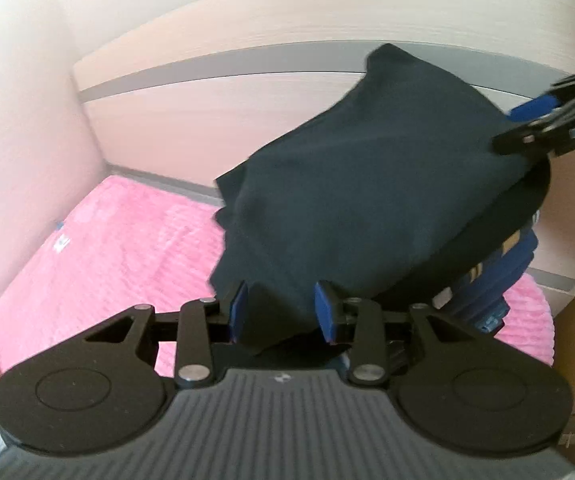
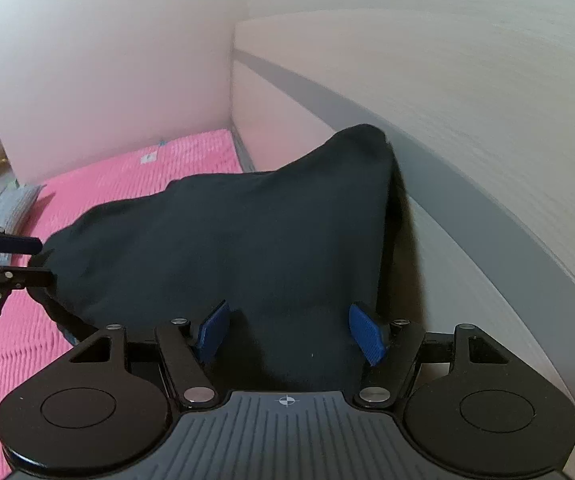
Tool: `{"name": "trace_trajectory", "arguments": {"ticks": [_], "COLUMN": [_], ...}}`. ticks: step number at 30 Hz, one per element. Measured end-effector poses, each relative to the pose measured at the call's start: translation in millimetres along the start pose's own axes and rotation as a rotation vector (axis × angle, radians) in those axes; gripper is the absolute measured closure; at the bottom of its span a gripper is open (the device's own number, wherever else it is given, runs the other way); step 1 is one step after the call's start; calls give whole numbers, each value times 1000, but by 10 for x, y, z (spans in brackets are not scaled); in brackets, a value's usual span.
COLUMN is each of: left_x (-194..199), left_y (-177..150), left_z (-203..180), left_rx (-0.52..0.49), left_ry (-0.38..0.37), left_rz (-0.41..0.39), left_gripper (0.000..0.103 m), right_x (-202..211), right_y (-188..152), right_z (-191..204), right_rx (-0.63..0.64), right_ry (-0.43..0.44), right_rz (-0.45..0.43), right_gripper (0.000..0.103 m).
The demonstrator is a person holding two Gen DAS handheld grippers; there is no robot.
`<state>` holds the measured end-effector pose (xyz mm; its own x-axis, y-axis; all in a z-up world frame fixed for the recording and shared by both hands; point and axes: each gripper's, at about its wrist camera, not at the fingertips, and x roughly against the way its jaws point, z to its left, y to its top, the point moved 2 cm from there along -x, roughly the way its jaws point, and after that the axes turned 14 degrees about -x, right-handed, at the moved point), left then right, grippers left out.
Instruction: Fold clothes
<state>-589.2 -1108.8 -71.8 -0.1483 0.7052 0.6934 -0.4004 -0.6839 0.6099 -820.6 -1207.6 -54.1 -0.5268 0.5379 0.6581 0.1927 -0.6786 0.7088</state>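
A dark navy garment (image 1: pixel 367 184) hangs stretched in the air between my two grippers, above a pink bedspread (image 1: pixel 99 256). My left gripper (image 1: pixel 281 312) has its blue pads apart with a bunch of the cloth lying between them. My right gripper (image 2: pixel 291 330) also has its pads apart with the garment (image 2: pixel 227 248) draped between them. The right gripper shows at the right edge of the left wrist view (image 1: pixel 535 128), at the cloth's far corner. The left gripper shows at the left edge of the right wrist view (image 2: pixel 27 258).
The pink bedspread (image 2: pixel 15 320) covers a bed in a corner with white walls (image 2: pixel 107 60) and a pale headboard with a grey stripe (image 1: pixel 215 64). A blue striped item (image 1: pixel 491 280) lies under the garment at the right. Grey folded cloth (image 2: pixel 15 204) lies at the far left.
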Motion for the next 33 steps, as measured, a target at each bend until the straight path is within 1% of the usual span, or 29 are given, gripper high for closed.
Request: {"name": "trace_trajectory", "arguments": {"ticks": [2,3,6,8,9,11,12,14,16,19,23,26,28,31,33], "left_x": [93,148,380,534,611,817,934,1135,1346,1651,1978,2208,2338,2503,2566], "left_y": [-68,-108,-266,-371,-424,-527,-577,-680,-789,-941,-1179,-1348,-1448,-1551,-1580], "left_z": [12,11,-40,-74,-91,-78,-58,-36,-24,1,-16,-105,-179,-265,-304], "left_rx": [30,47,113,156,178,227,252,308,368,422,438,425,409,407,424], "left_ry": [13,16,4,-5,-9,-22,-31,-47,-69,-77,-82,-81,-77,-56,-58], "left_rz": [6,8,11,13,14,4,-4,-27,-61,-98,-120,-103,-87,-53,-29], "left_gripper": [70,69,59,51,47,28,24,10,4,2,2,2,2,2,2], "right_x": [122,169,346,540,707,901,951,1083,1236,1461,1754,1949,2011,2114,2125], "right_y": [1,-8,-79,-188,-266,-434,-514,-674,-848,-1089,-1391,-1600,-1727,-1836,-1841], "right_z": [9,18,52,98,114,218,277,423,566,798,1137,1342,1445,1526,1530], "right_rx": [-4,-5,-16,-49,-74,-118,-131,-160,-192,-242,-241,-244,-229,-231,-252], "right_ry": [0,-3,-16,-32,-41,-56,-68,-103,-132,-162,-212,-237,-287,-326,-310], "right_rz": [-18,-26,-44,-44,-43,-34,-32,-28,-23,-21,-21,-2,27,32,53], "right_gripper": [23,16,15,15,14,4,0,0,0,0,0,0,0,0,0]}}
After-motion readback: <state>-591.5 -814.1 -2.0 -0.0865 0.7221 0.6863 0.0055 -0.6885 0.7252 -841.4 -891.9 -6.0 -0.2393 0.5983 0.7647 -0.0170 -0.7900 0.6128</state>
